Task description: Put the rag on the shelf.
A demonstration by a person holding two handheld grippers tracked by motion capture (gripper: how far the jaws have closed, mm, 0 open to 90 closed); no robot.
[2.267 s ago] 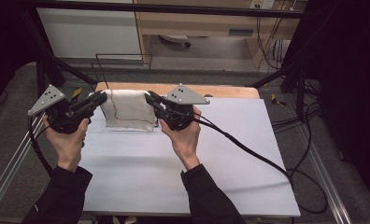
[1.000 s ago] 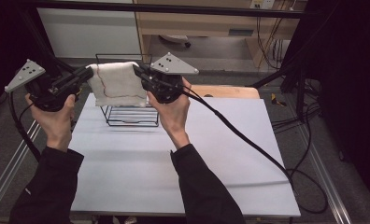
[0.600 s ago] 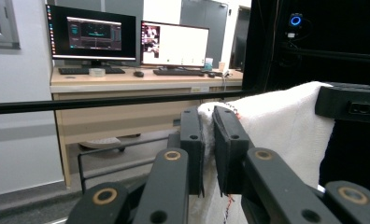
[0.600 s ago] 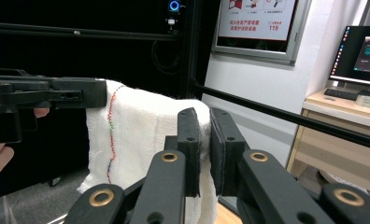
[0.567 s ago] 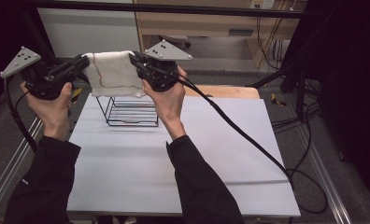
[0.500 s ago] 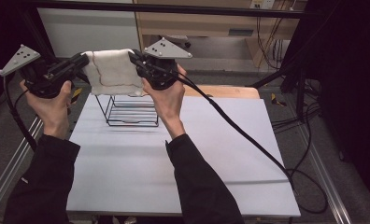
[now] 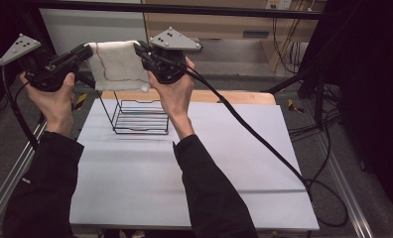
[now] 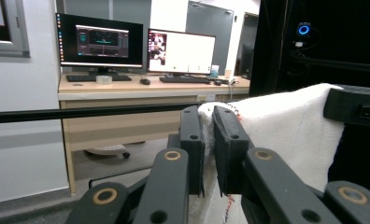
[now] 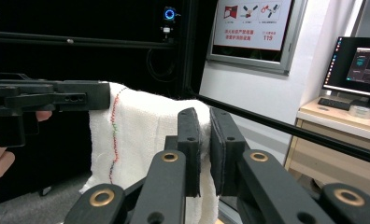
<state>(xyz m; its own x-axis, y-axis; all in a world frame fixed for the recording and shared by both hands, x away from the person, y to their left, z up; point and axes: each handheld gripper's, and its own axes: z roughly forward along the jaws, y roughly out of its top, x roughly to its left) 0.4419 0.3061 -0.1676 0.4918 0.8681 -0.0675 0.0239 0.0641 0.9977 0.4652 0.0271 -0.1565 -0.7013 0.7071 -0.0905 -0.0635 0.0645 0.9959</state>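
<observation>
A white towel (image 7: 117,66) with a thin coloured stitch line hangs stretched in the air between my two grippers, above the back of the table. My left gripper (image 7: 88,51) is shut on the towel's left top corner; in the left gripper view that gripper (image 8: 208,126) pinches the cloth (image 8: 286,126) between its jaws. My right gripper (image 7: 140,51) is shut on the right top corner, and in the right gripper view that gripper (image 9: 205,130) grips the towel (image 9: 141,135) edge. A black wire rack (image 7: 137,116) stands on the table below the towel.
The white table (image 7: 194,163) stretches toward me under both forearms. A wooden strip (image 7: 234,97) runs along its far edge. A black cable (image 7: 264,144) trails from the right gripper across the table to the right. A desk with monitors (image 8: 141,46) stands behind.
Both grippers have lifted the towel off the rack and raised it higher, keeping it stretched between them; the wire rack now stands uncovered on the table.
</observation>
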